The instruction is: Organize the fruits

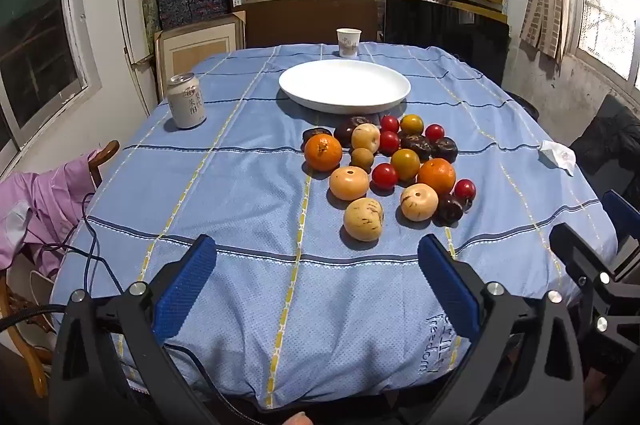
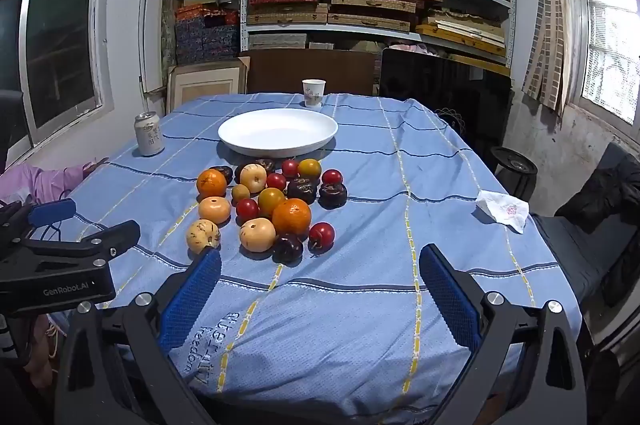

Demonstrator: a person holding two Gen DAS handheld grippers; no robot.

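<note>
A heap of fruit lies on the blue checked tablecloth: two oranges (image 1: 323,152) (image 2: 291,216), pale yellow round fruits (image 1: 363,219) (image 2: 257,234), small red fruits (image 1: 385,176) (image 2: 321,234), yellow-green ones (image 1: 405,164) and dark purple ones (image 1: 416,145) (image 2: 287,247). An empty white plate (image 1: 345,86) (image 2: 278,132) sits just behind the heap. My left gripper (image 1: 316,267) is open and empty over the table's near edge, short of the fruit. My right gripper (image 2: 318,277) is open and empty, its left pad close to the nearest pale fruit (image 2: 203,235).
A drink can (image 1: 186,100) (image 2: 149,134) stands at the left, a paper cup (image 1: 349,42) (image 2: 314,92) at the far edge, a crumpled tissue (image 1: 558,154) (image 2: 505,210) at the right. A chair with pink cloth (image 1: 44,201) stands left. Shelves of boxes fill the back wall.
</note>
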